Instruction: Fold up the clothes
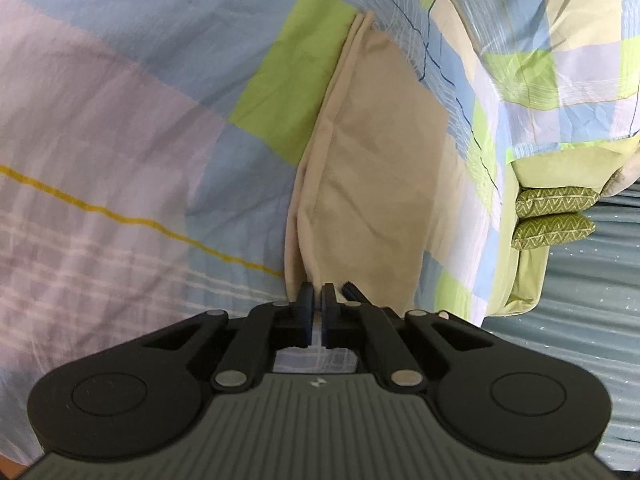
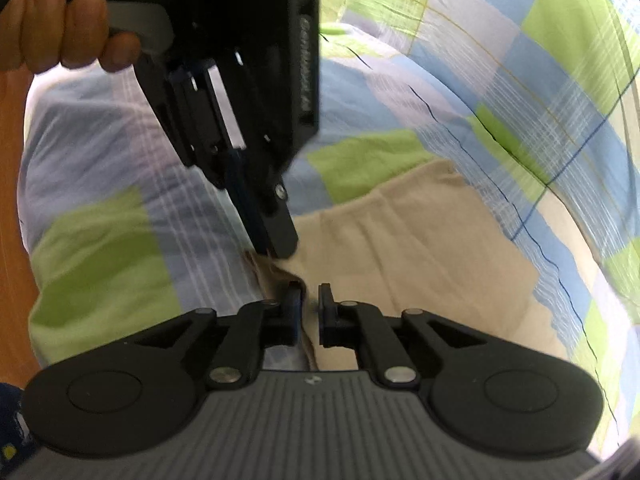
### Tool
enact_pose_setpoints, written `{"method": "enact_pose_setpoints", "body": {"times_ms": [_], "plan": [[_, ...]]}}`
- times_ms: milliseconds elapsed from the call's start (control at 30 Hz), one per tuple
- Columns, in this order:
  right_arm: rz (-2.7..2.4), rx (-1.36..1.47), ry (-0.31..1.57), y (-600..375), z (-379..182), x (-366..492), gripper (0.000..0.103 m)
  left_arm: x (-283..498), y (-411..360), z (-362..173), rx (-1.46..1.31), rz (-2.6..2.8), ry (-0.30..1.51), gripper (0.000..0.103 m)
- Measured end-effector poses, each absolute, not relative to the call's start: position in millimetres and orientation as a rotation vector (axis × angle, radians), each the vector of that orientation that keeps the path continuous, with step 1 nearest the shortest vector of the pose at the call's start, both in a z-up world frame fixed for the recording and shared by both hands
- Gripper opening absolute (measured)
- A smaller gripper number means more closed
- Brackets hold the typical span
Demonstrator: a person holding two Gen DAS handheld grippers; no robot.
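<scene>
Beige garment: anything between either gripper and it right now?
Nothing visible. The left gripper is shut on the beige garment at its near edge, and the right gripper is shut on the same edge beside it, on the checked bedding.

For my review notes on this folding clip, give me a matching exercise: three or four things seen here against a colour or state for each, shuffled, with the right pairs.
Things:
1. beige garment
2. checked bedsheet
3. left gripper
4. zigzag cushions

Colour or state:
A. olive green, stacked one on the other
B. shut on the cloth's edge
C. plain, lying folded on the bed
D. blue, lilac and lime squares

Pairs: 1-C, 2-D, 3-B, 4-A
</scene>
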State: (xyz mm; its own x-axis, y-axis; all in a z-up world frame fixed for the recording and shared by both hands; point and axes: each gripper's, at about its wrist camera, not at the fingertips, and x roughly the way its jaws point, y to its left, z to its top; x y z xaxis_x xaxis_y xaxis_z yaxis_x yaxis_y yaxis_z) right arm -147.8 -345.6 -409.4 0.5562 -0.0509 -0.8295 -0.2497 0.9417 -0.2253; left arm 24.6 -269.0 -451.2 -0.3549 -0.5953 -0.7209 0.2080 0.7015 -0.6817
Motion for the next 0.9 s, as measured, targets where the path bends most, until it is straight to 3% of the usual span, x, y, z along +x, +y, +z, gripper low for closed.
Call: {"method": "enact_pose_setpoints", "body": {"times_ms": [433, 567, 667, 833, 900], "plan": [[0.214, -0.455, 0.963, -333, -407, -161, 0.001, 8, -269, -445, -0.138, -0.863, 1.677, 0.0], [0.2, -0.499, 0.98, -328, -417, -160, 0.006, 5, -273, -438, -0.087, -0.866, 1.649, 0.003], [0.187, -0.422, 0.992, -334, -404, -162, 0.016, 4, -272, -418, 0.008, -0.827, 1.573, 0.004], [0.136, -0.224, 0.97, -363, -382, -168, 0.015, 0, -275, -384, 0.157, -0.805, 1.4, 0.003], [0.063, -0.14, 0.972, -379, -385, -164, 0.016, -4, -286, -385, 0.075, -0.902, 1.426, 0.011]]}}
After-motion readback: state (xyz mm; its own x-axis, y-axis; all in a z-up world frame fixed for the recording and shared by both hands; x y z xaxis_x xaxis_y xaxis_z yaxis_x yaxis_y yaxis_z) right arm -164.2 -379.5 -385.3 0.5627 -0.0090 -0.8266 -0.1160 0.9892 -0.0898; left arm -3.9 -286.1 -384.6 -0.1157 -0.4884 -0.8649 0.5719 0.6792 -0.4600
